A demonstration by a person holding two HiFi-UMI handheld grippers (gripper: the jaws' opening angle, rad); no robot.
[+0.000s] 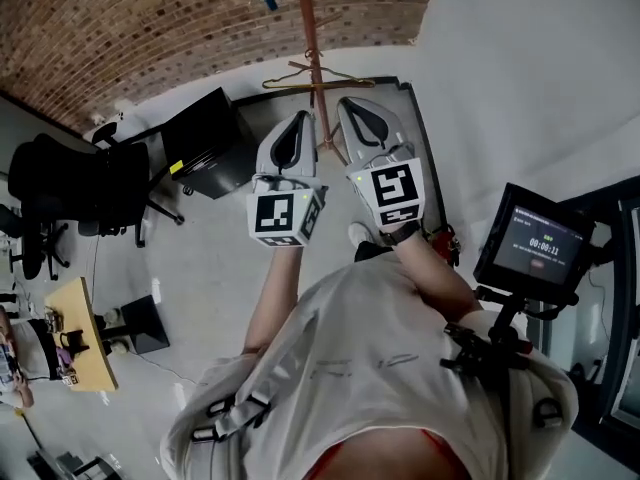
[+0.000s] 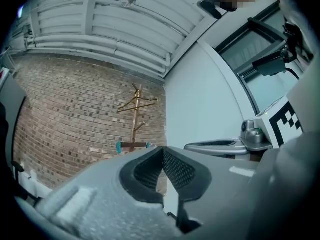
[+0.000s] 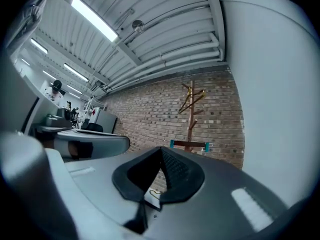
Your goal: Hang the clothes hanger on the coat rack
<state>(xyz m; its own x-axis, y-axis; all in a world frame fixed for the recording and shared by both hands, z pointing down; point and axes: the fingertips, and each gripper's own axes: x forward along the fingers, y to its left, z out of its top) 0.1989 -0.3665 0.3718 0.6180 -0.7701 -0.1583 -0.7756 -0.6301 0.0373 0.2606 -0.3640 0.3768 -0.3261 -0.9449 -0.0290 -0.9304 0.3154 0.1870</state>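
Observation:
The wooden coat rack [image 1: 309, 28] stands ahead by the brick wall, with a cross bar tipped in teal. It also shows in the left gripper view [image 2: 136, 121] and the right gripper view [image 3: 192, 119]. A wooden clothes hanger [image 1: 315, 81] crosses the pole low down; whether it lies or hangs I cannot tell. A thin hanger outline [image 3: 156, 193] shows through the right jaws. My left gripper [image 1: 300, 120] and right gripper [image 1: 350, 105] are held side by side, pointing at the rack and short of it. Both are shut with nothing in them [image 2: 162, 151] [image 3: 161, 151].
A black cabinet [image 1: 205, 143] stands left of the rack, with a black office chair [image 1: 70, 183] further left. A wooden desk [image 1: 85, 333] is at the lower left. A screen on a stand [image 1: 535, 238] is at my right, beside a white wall [image 1: 530, 78].

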